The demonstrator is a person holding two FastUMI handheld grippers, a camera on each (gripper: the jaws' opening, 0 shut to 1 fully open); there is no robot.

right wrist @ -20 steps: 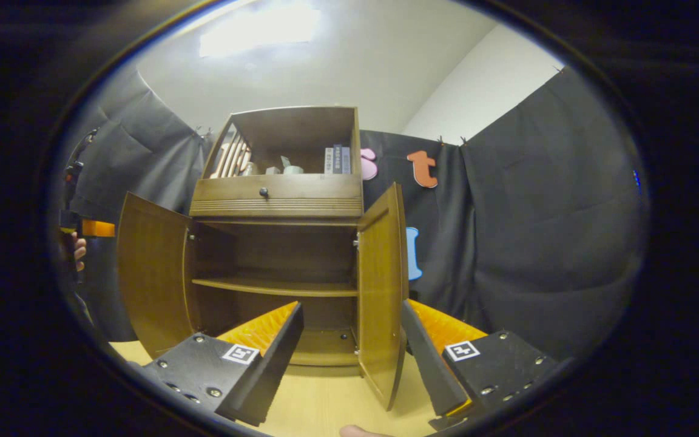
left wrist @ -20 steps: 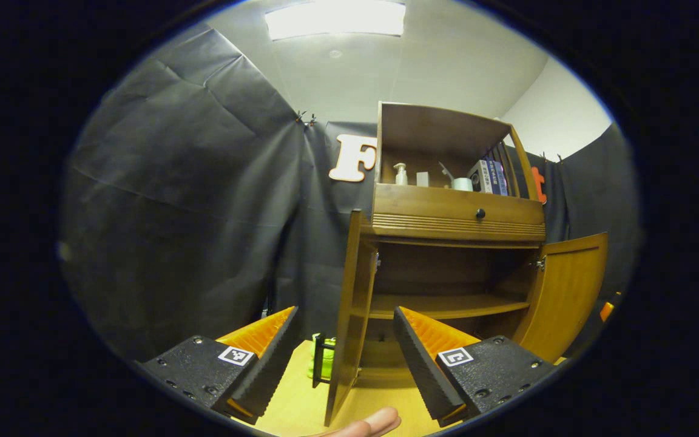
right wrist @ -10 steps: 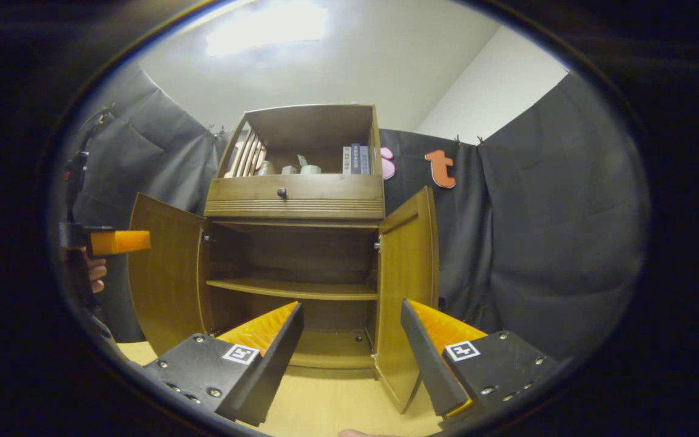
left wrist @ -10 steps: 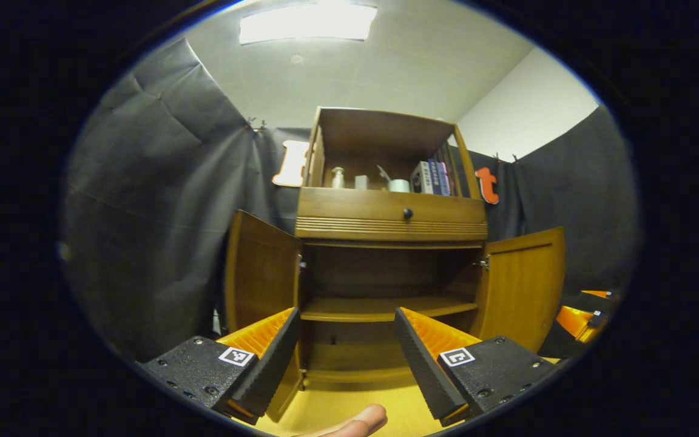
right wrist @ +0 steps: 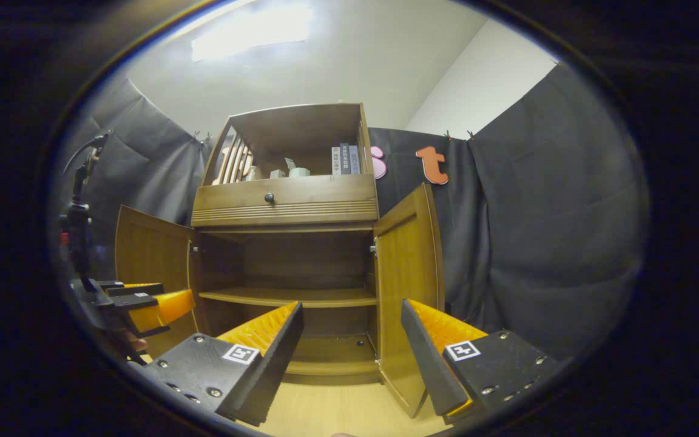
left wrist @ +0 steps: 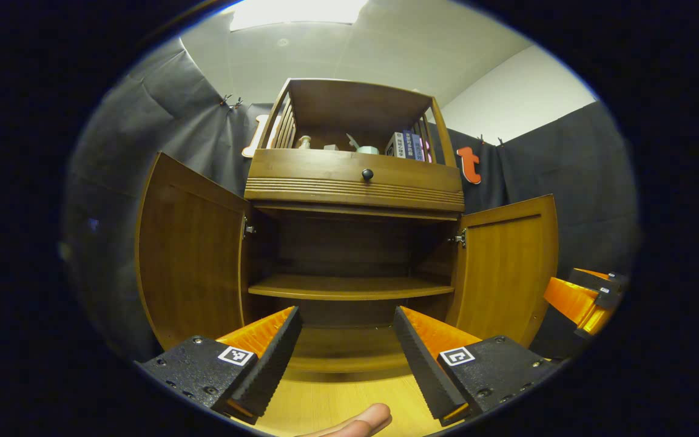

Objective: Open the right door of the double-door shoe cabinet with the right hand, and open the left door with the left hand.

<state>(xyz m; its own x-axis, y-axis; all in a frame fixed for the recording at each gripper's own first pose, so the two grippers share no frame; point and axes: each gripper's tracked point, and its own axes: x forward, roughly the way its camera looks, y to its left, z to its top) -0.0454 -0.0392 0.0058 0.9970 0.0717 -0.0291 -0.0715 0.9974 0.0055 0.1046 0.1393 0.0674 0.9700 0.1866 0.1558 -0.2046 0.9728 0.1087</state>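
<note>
The wooden shoe cabinet (left wrist: 349, 182) stands straight ahead with both lower doors swung wide. In the left gripper view its left door (left wrist: 189, 261) and right door (left wrist: 504, 267) flank a bare inner shelf (left wrist: 349, 286). My left gripper (left wrist: 344, 340) is open and holds nothing, a short way in front of the cabinet. In the right gripper view the right door (right wrist: 407, 273) stands edge-on just ahead of my right gripper (right wrist: 352, 340), which is open with nothing between its fingers. The left gripper (right wrist: 143, 303) shows at the far left there, by the left door (right wrist: 149, 261).
A drawer with a black knob (left wrist: 367, 175) sits above the doors. The open top shelf holds books (left wrist: 407, 145) and small items. The right gripper (left wrist: 583, 297) shows at the right edge. A fingertip (left wrist: 355, 422) pokes in at the bottom. The floor (left wrist: 337, 406) is light wood.
The left gripper view has swung from the left door's edge to face the cabinet head-on, so the left door now stands wider. The right gripper has shifted a little; its door stays open.
</note>
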